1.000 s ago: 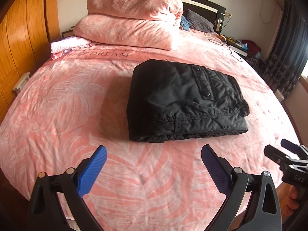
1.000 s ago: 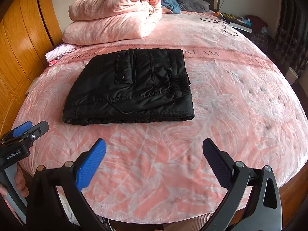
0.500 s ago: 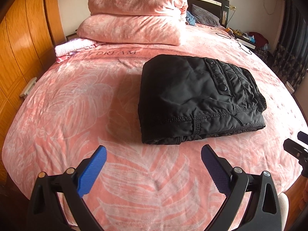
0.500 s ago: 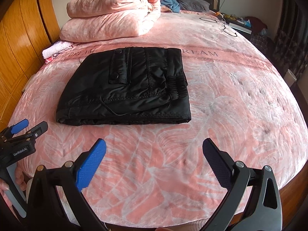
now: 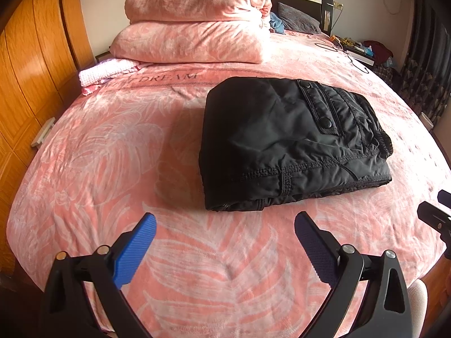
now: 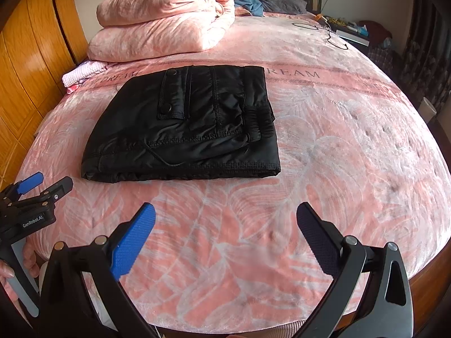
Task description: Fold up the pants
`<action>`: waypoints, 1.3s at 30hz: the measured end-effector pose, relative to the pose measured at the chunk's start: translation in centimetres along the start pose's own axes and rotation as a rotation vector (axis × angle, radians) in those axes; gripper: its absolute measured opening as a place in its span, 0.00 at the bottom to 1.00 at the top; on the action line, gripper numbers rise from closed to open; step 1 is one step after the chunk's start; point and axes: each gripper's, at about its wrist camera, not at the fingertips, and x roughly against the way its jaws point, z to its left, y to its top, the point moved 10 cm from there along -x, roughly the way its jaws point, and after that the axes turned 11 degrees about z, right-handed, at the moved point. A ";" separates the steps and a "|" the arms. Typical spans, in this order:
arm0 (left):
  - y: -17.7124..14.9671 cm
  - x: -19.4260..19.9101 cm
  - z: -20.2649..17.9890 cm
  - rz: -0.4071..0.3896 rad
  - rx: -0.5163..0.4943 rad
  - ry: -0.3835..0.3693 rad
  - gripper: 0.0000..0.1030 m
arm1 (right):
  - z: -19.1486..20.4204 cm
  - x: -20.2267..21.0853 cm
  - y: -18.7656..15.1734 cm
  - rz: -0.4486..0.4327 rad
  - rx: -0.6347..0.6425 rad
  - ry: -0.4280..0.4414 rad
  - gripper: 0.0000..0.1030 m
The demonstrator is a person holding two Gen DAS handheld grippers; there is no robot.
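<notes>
Black pants (image 5: 284,146) lying folded into a neat rectangle mid-bed (image 5: 112,146), left tongs (image 5: 225,238) and right tongs (image 6: 225,229) spread wide and empty near the bed's edge, folding seemingly finished, nothing more needed.

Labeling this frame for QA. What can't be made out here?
- Black pants: inner layers and legs hidden by the top fold, both views.
- Right claw: cut off by the left wrist view's right edge.
- Nightstand clutter: too small, both views.
- Bedspread lettering: partly covered by the pants.
</notes>
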 end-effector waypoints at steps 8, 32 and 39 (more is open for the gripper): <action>-0.1 -0.2 -0.1 0.006 -0.004 0.006 0.96 | -0.1 -0.3 -0.1 0.005 0.000 -0.002 0.97; -0.1 -0.6 -0.1 0.017 -0.008 -0.001 0.96 | -0.2 -1.0 -0.1 0.013 -0.001 -0.004 0.97; 0.0 -0.6 -0.1 0.016 -0.008 -0.004 0.96 | -0.2 -1.0 -0.1 0.016 -0.005 -0.003 0.97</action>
